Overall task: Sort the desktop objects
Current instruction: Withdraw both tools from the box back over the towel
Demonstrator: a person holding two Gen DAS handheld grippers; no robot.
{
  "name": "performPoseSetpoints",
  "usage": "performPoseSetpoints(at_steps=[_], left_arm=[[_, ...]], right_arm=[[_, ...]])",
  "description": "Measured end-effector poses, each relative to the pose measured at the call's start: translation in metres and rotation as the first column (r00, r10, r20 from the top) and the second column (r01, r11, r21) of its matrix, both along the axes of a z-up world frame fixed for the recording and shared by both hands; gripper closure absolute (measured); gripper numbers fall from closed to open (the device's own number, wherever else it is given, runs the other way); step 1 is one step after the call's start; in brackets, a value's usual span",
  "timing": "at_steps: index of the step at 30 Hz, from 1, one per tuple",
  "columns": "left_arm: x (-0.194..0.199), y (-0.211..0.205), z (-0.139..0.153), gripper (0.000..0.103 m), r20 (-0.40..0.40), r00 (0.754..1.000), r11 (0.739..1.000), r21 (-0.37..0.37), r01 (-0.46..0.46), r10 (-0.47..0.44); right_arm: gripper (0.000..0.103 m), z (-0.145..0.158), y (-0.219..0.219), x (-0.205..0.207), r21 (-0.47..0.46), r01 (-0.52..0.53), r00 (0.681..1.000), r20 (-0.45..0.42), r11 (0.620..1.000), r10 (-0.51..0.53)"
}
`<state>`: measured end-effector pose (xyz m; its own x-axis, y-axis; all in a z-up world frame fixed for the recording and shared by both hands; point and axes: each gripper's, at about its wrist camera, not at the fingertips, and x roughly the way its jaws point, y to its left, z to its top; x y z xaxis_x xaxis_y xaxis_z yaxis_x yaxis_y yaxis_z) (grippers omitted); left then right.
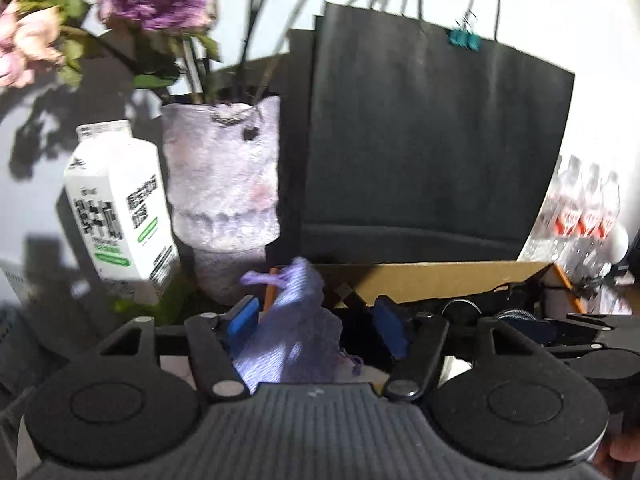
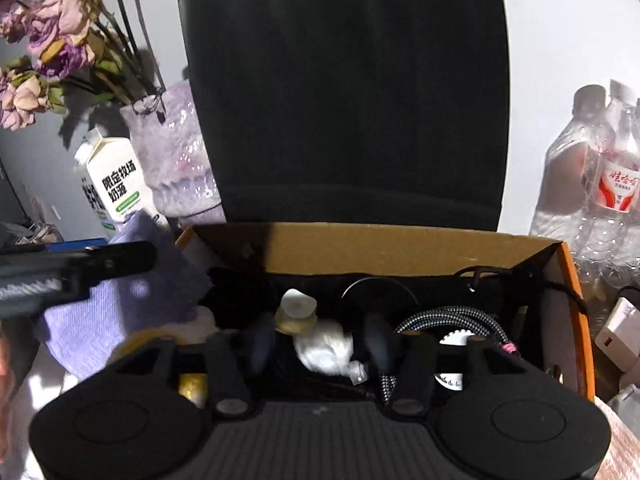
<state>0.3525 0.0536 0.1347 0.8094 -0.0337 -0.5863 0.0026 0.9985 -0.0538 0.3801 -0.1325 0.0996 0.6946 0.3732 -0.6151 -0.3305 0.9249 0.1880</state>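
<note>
In the left wrist view my left gripper stands open at the left end of a cardboard box. A purple cloth hangs loosely between its blue pads, bunched and blurred. The right wrist view shows the same cloth draped at the box's left corner under a black finger of the left gripper. My right gripper is open over the inside of the box. A small white bottle-like thing with a pale cap lies between its fingers, and neither pad presses on it.
The box also holds a braided cable and dark round items. Behind it stands a black paper bag. A vase of dried flowers and a milk carton are to the left. Water bottles and a white charger are to the right.
</note>
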Motion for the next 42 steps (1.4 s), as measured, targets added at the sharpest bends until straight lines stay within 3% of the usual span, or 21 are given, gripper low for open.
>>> performPoseSetpoints(at_steps=[2, 8, 10, 12, 15, 19, 25, 27, 29, 34, 38, 42], left_arm=[[-0.005, 0.004, 0.004, 0.028, -0.017, 1.0, 1.0, -0.016, -0.018, 0.017], [-0.042, 0.0, 0.023, 0.026, -0.062, 0.997, 0.999, 0.005, -0.046, 0.047], [-0.065, -0.001, 0.03, 0.02, -0.056, 0.998, 0.999, 0.004, -0.034, 0.034], [-0.092, -0.002, 0.036, 0.019, -0.047, 0.998, 0.999, 0.021, -0.03, 0.031], [-0.146, -0.003, 0.043, 0.018, 0.007, 1.0, 0.999, 0.034, -0.025, 0.025], [-0.228, 0.006, 0.045, 0.011, 0.098, 0.995, 1.0, -0.006, 0.01, -0.009], [-0.337, 0.02, 0.026, 0.008, 0.144, 0.989, 0.993, -0.12, -0.019, 0.036], [-0.367, 0.018, 0.011, 0.008, 0.135, 0.991, 0.989, -0.15, 0.011, 0.009], [-0.392, 0.011, -0.004, 0.007, 0.12, 0.993, 0.989, -0.146, 0.04, -0.022], [-0.447, -0.015, -0.052, 0.006, 0.096, 0.995, 0.992, -0.126, -0.011, 0.023], [-0.464, -0.03, -0.087, 0.007, 0.039, 0.999, 0.99, -0.138, 0.019, -0.014], [-0.461, -0.033, -0.093, 0.009, 0.027, 1.0, 0.994, -0.111, 0.009, -0.006]], right_arm=[[0.045, 0.007, -0.005, -0.008, -0.001, 0.008, 1.0, 0.009, 1.0, -0.008], [0.038, 0.039, -0.018, -0.054, -0.062, 0.032, 0.999, 0.044, 0.998, -0.03], [0.035, 0.048, -0.021, -0.079, -0.096, 0.026, 0.998, 0.064, 0.995, -0.02], [0.029, 0.057, -0.027, -0.107, -0.115, 0.02, 0.997, 0.075, 0.993, -0.012], [0.028, 0.065, -0.039, -0.16, -0.101, -0.017, 0.995, 0.1, 0.995, 0.027], [0.021, 0.065, -0.057, -0.239, -0.044, -0.061, 0.987, 0.148, 0.997, 0.067], [0.016, 0.039, -0.08, -0.342, 0.045, -0.075, 0.986, 0.152, 0.996, 0.067], [0.016, 0.023, -0.084, -0.37, 0.055, -0.058, 0.987, 0.155, 0.997, 0.049], [0.015, 0.006, -0.081, -0.394, 0.011, -0.034, 0.988, 0.154, 0.999, 0.032], [0.015, -0.035, -0.073, -0.446, -0.078, 0.029, 0.98, 0.197, 0.997, -0.013], [0.015, -0.065, -0.071, -0.463, -0.067, -0.003, 0.991, 0.133, 0.998, 0.012], [0.016, -0.074, -0.068, -0.465, -0.077, 0.006, 0.993, 0.114, 0.997, 0.003]])
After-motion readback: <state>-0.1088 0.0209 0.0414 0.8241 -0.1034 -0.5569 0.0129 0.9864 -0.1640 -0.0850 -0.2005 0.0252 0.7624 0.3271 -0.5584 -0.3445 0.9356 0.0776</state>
